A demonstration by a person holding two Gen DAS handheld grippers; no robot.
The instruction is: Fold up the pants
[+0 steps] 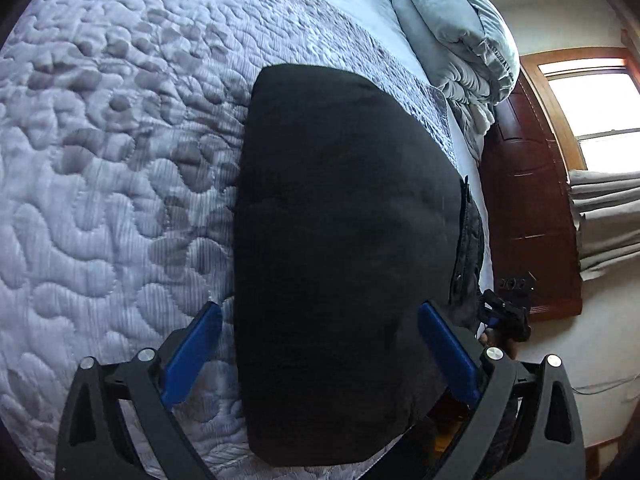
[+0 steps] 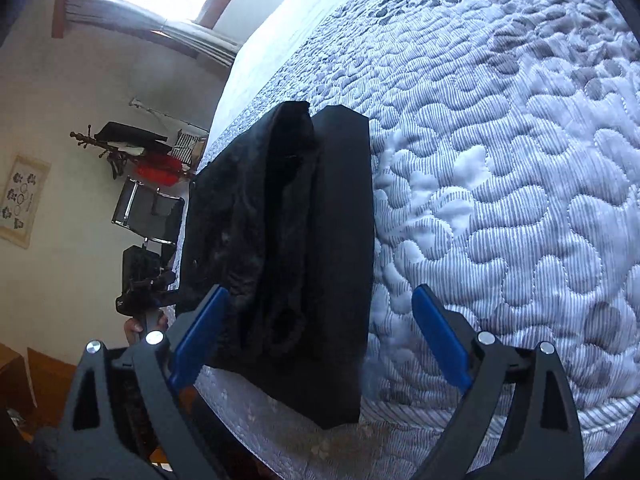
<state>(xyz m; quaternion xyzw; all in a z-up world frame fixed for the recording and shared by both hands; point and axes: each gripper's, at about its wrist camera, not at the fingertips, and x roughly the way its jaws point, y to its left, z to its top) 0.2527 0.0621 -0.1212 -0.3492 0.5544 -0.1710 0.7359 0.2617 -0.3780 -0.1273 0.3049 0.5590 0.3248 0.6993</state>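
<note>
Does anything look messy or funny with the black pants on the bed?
A little. The black pants sit folded on the quilt, but the layers are uneven: a rumpled fold bulges along the top instead of lying flat. Nothing looks torn or spilled.

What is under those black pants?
The pants lie folded on a quilt covering the bed. The quilt shows all around them; what lies directly beneath the pants and the quilt is hidden.

Folded black pants (image 1: 344, 248) flat on quilted bedspread (image 1: 112, 168), between wide-apart jaws of left gripper (image 1: 320, 344).
</note>
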